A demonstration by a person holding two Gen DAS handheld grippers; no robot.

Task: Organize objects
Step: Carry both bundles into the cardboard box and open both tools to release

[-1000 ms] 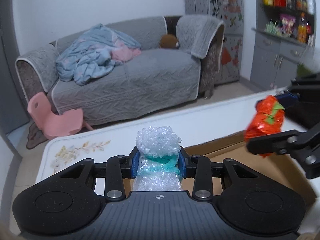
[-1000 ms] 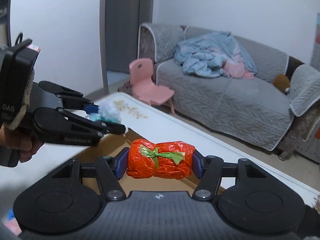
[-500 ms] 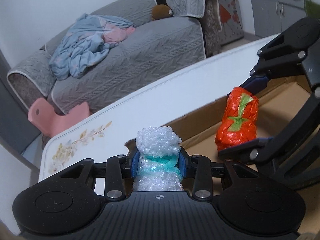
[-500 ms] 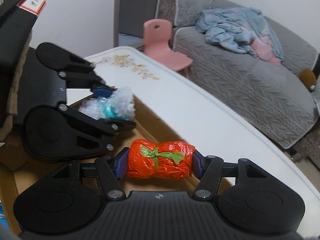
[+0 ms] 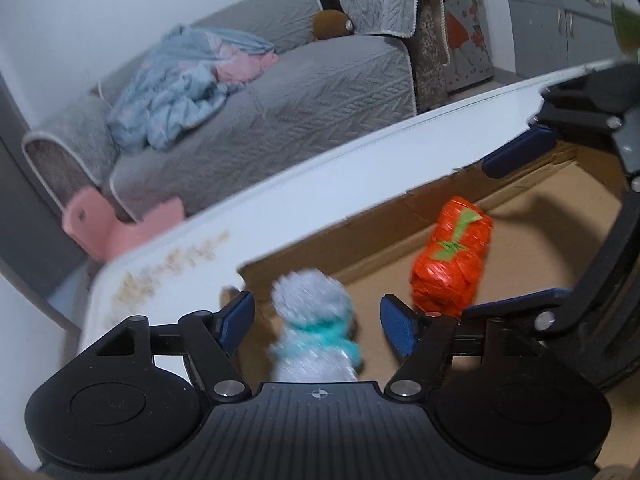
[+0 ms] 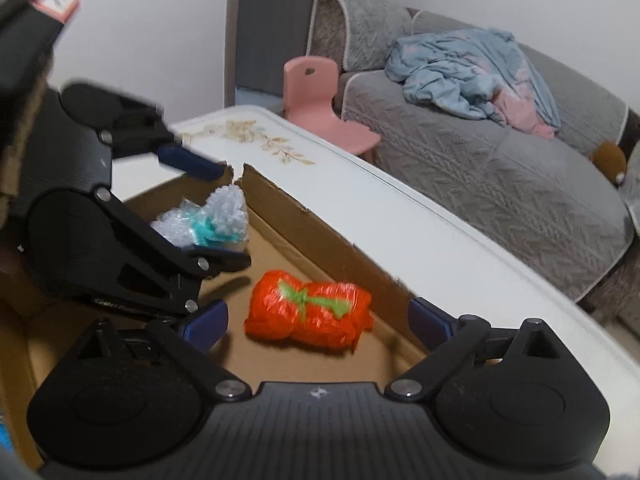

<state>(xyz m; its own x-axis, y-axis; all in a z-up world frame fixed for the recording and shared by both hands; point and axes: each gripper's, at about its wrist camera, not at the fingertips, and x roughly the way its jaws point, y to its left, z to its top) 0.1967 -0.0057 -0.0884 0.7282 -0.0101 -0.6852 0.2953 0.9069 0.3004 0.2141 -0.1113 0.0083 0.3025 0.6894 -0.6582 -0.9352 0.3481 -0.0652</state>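
Observation:
A white bubble-wrap bundle with a teal tie (image 5: 314,332) lies between the spread pads of my open left gripper (image 5: 318,326), free of them; it also shows in the right wrist view (image 6: 212,220). An orange bundle with a green tie (image 6: 308,314) lies on the floor of the cardboard box (image 6: 304,232), below my open right gripper (image 6: 318,320); it also shows in the left wrist view (image 5: 452,258). Both grippers hang over the box (image 5: 540,240), close together. The images are motion-blurred.
The box sits on a white table with a floral print (image 6: 248,140). Beyond it are a grey sofa (image 5: 300,92) with a blue blanket (image 6: 468,68) and a pink child's chair (image 6: 320,100). Grey cabinets (image 5: 560,12) stand at right.
Both grippers have opened and let go of their bundles. The orange bundle now lies on the box floor and the bubble-wrap bundle has dropped between the left pads. Both grippers lowered over the box.

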